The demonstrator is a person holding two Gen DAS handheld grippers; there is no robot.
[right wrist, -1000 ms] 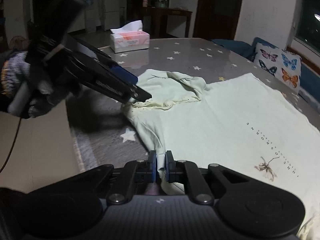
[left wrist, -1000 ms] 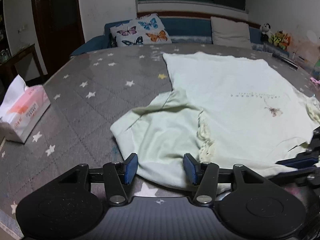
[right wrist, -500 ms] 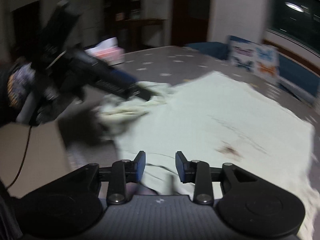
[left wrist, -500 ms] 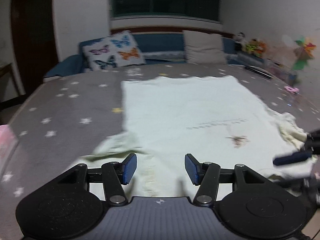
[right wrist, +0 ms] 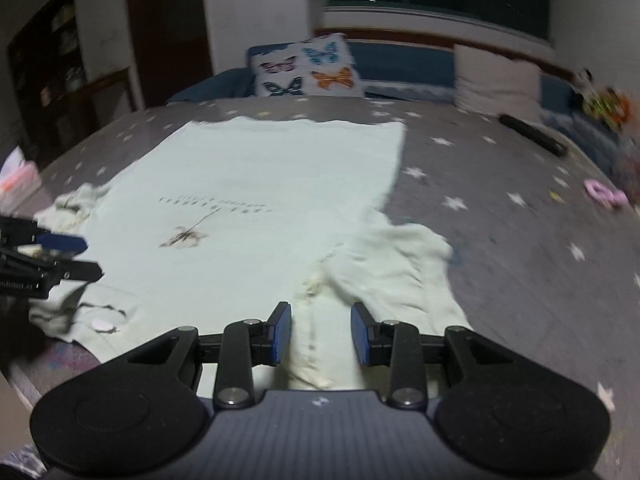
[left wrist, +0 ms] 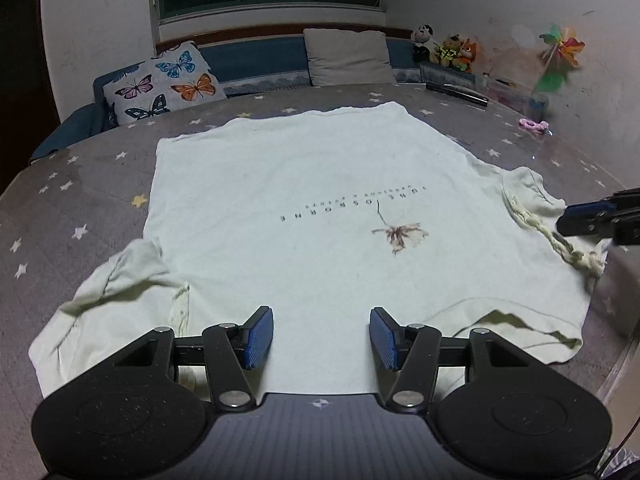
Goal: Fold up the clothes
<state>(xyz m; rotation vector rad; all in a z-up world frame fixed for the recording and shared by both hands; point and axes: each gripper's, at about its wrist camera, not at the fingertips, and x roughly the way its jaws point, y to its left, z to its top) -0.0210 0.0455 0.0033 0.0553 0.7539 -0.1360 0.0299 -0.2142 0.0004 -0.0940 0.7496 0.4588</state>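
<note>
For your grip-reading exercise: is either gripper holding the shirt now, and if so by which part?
Nothing is held. The left gripper and right gripper both stand open above the pale T-shirt, pads clear of the cloth.

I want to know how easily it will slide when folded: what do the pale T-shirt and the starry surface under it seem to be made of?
T-shirt: looks like soft, matte knit cotton; it rumples at the sleeves. Starry surface: probably a printed cloth under a smooth, glossy layer, since light reflects off it; I can't tell the exact material.
</note>
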